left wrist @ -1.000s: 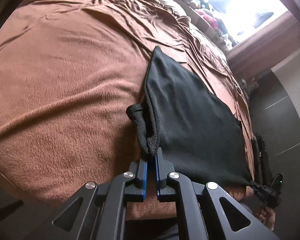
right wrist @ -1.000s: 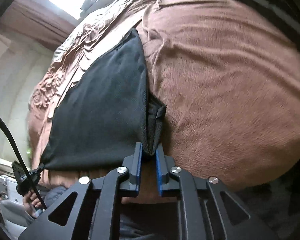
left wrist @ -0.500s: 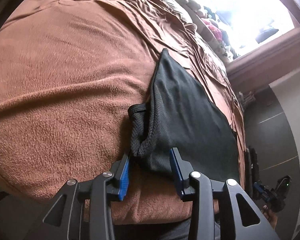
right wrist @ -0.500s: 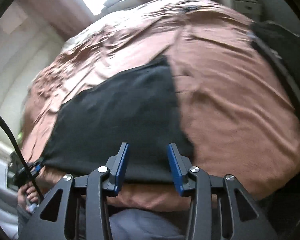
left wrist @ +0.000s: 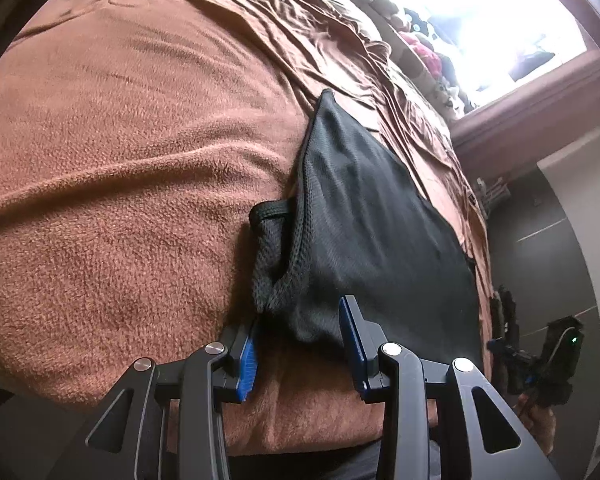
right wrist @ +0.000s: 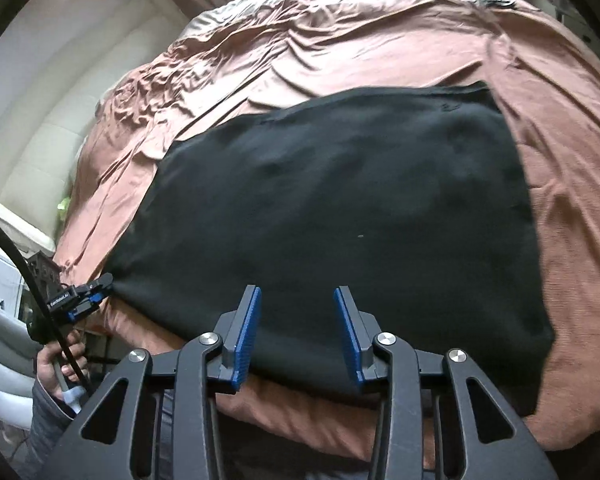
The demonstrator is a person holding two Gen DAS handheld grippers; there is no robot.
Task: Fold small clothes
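Black garment (right wrist: pixel 340 216) flat on brown bed (left wrist: pixel 120 160), near front edge. Left gripper (left wrist: pixel 300 344) jaws apart, nothing pinched, garment corner btwn pads. Right gripper (right wrist: pixel 296 332) closing, above cloth, nothing pinched.

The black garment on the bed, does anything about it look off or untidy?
Mostly flat, but the black garment has a mesh strap end bunched up and sticking out past its left edge onto the brown blanket, near the left claw.
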